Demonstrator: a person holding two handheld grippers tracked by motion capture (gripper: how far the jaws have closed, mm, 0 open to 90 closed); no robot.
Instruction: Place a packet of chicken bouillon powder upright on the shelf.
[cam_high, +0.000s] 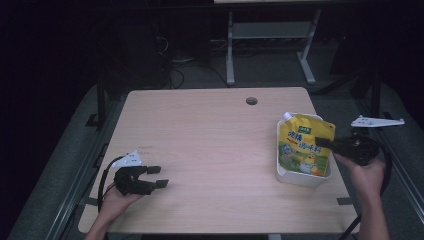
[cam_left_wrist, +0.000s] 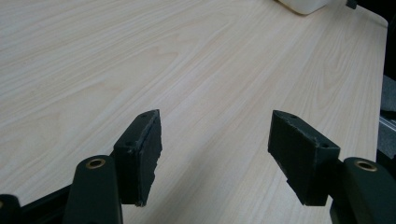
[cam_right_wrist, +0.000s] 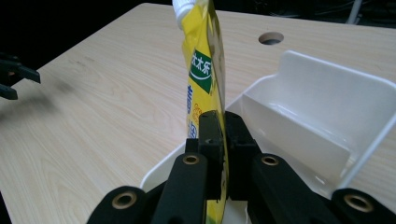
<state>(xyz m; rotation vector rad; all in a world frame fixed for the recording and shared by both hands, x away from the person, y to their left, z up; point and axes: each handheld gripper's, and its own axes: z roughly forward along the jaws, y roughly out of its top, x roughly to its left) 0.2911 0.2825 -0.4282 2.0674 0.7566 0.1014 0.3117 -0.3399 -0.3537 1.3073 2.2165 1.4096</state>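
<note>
We see the right gripper (cam_right_wrist: 223, 135) clamped on the edge of a yellow spout pouch (cam_high: 303, 145), which stands upright inside the white bin (cam_high: 300, 178). Well left of the bin, the left gripper (cam_high: 161, 176) rests on the wooden table (cam_high: 210, 140), jaws apart, holding nothing.

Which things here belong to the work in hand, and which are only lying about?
In the work:
- yellow pouch
- white bin
- right gripper, shut on the pouch

Not in use:
- left gripper, open over the table
- table's cable hole
</note>
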